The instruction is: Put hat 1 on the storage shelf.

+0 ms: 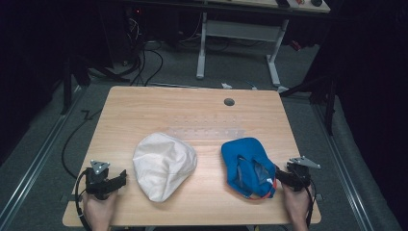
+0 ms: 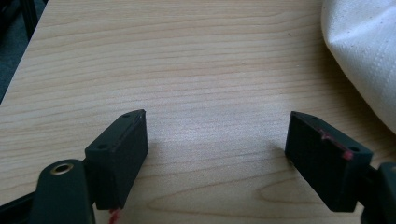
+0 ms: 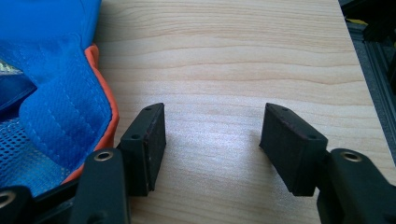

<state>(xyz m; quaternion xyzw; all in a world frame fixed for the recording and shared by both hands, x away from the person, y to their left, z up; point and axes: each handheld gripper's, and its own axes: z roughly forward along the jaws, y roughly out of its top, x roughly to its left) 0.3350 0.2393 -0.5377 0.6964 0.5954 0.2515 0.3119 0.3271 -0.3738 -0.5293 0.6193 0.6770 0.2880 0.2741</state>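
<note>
Both my grippers gape wide over bare wood: left gripper [image 2: 217,135] near the white cloth cap [image 2: 364,51], right gripper [image 3: 212,140] just beside the blue fabric cap [image 3: 56,93].

A light wooden worktop [image 1: 192,110] is being lit brightly from above, while the room around it is being left in near darkness. A round cable hole [image 1: 229,102] is being shown near its far edge. Grey carpet [image 1: 240,67] is being seen on the floor beyond, where black cables [image 1: 144,62] are being trailed. Farther back, a second desk [image 1: 269,6] is being carried on white legs [image 1: 201,48]. Metal rails [image 1: 33,163] are being run along the floor at both sides.
</note>
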